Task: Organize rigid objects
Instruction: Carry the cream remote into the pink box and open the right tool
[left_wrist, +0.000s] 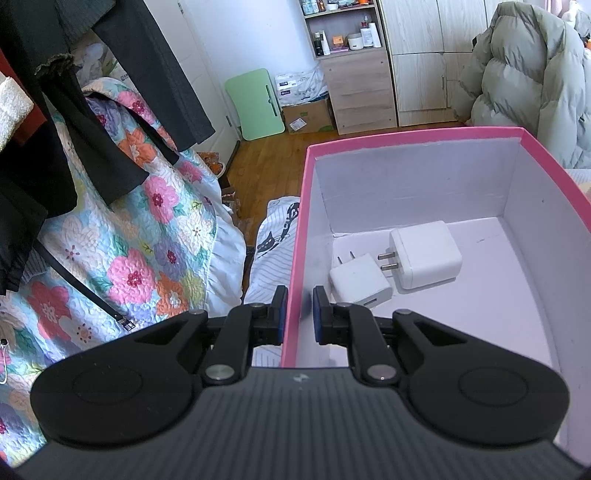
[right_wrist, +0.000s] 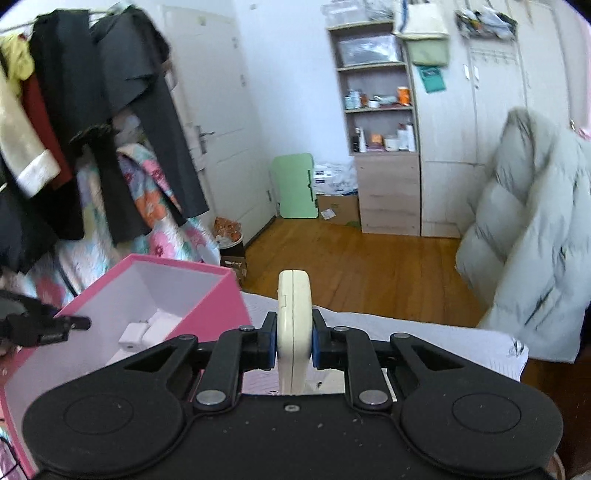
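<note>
Fingers of the right gripper (right_wrist: 294, 341) pinch a cream case (right_wrist: 294, 325) on edge; left gripper (left_wrist: 300, 314) clamps the pink box (left_wrist: 424, 136) left wall; lower the case beside the chargers (left_wrist: 395, 264) near that wall.

Bedroom with wood floor, white walls and daylight

Dark coats (right_wrist: 122, 110) are hanging on the left over a floral quilt (left_wrist: 140, 236); a white door (right_wrist: 218, 122) is standing shut beside them. A green folding board (right_wrist: 295, 186) is leaning against the wall near an open shelf unit (right_wrist: 380, 122) holding bottles, next to pale wardrobes (left_wrist: 424, 55). A grey puffer coat (right_wrist: 532, 243) is hanging at right above the wooden floor (right_wrist: 369, 266).
</note>
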